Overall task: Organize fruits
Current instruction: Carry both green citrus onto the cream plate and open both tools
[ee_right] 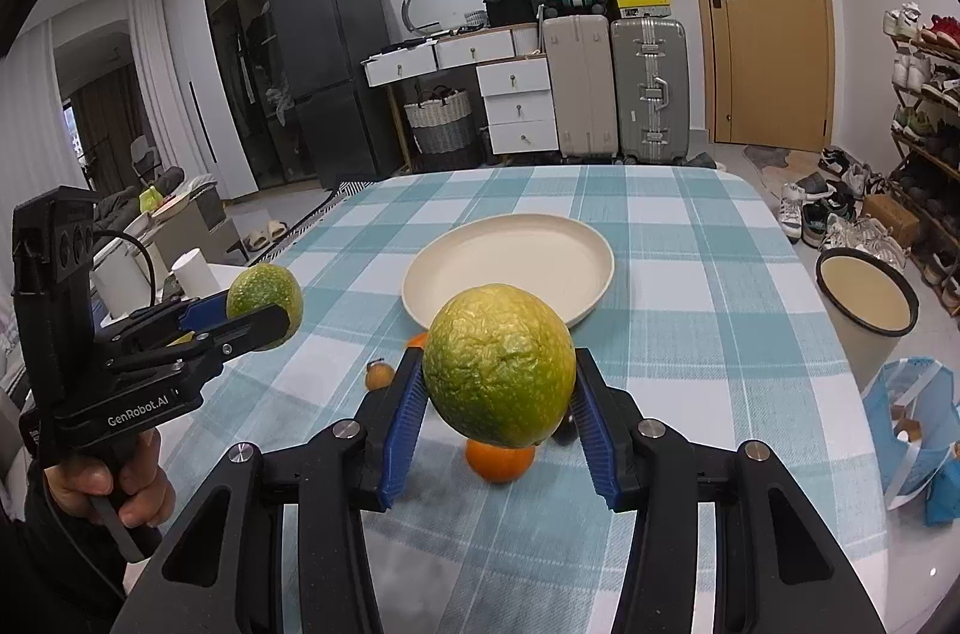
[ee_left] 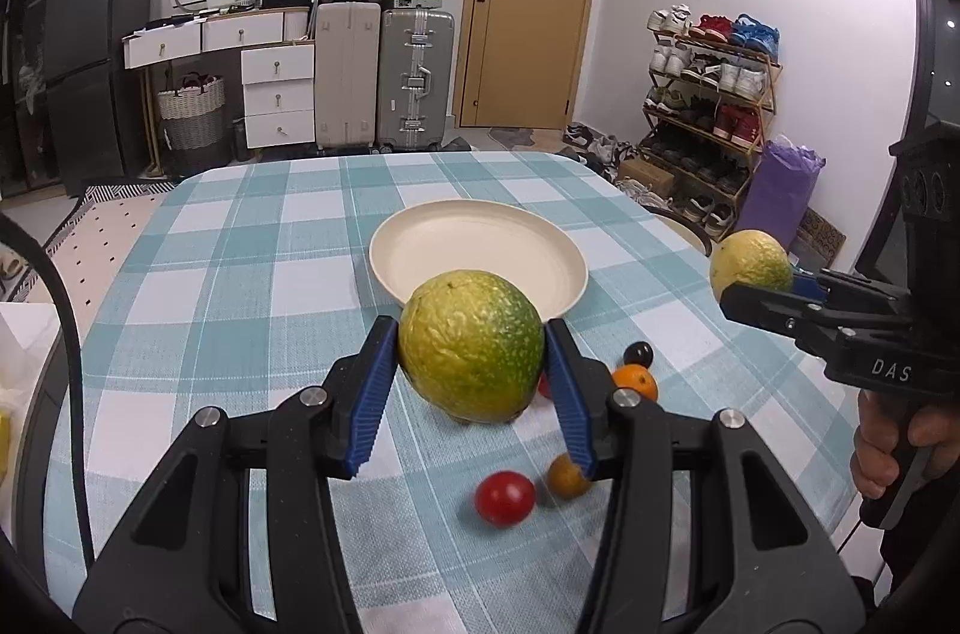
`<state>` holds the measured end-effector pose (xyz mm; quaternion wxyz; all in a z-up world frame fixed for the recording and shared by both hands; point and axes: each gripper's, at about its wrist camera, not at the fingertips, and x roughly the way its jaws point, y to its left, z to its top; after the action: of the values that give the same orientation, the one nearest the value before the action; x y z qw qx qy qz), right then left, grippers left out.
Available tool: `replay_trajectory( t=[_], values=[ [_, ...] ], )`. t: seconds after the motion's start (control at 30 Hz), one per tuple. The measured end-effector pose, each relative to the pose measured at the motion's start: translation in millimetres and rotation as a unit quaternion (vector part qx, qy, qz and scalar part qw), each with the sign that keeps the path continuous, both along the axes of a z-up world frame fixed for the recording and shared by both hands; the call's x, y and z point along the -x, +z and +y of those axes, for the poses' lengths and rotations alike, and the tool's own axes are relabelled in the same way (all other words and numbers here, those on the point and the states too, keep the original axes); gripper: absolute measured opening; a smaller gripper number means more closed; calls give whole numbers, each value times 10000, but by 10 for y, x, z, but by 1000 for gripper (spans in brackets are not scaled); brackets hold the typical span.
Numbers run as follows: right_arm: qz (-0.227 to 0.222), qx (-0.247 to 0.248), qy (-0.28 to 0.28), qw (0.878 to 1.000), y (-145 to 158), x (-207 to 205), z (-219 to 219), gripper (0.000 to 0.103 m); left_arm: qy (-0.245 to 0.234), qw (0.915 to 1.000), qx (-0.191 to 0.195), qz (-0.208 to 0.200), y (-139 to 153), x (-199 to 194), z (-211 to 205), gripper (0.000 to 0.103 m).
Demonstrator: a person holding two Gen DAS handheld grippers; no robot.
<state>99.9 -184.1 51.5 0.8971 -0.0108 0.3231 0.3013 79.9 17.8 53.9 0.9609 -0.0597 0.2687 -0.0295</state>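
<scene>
A wrinkled yellow-green citrus fruit (ee_left: pixel 471 346) is pinched between the blue pads of the left gripper (ee_left: pixel 472 364) and is held clear above the checked tablecloth (ee_left: pixel 240 274); its long axis is tilted, with the upper end leaning to the left of the view. A second yellow-green citrus fruit (ee_right: pixel 498 364) is clamped in the same way by the right gripper (ee_right: pixel 498 385), its long axis slanted from upper left to lower right. Both fruits are held on the near side of an empty cream plate (ee_left: pixel 480 238), which is set near the middle of the table. Below the held fruits, small fruits are left on the cloth: a red cherry tomato (ee_left: pixel 504 497), a small orange (ee_left: pixel 636 382), a dark round fruit (ee_left: pixel 638 353) and a small brownish-yellow fruit (ee_left: pixel 564 477). Each gripper is grasped by a hand (ee_right: pixel 114 484) at its handle
</scene>
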Motion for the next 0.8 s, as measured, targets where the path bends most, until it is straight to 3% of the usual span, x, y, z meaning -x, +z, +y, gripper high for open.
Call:
replay_trajectory(
  t=[0.8],
  values=[
    [32, 44, -83, 10000, -65, -689, 281, 48, -63, 9999, -36, -146, -62, -934, 131, 46]
  ],
)
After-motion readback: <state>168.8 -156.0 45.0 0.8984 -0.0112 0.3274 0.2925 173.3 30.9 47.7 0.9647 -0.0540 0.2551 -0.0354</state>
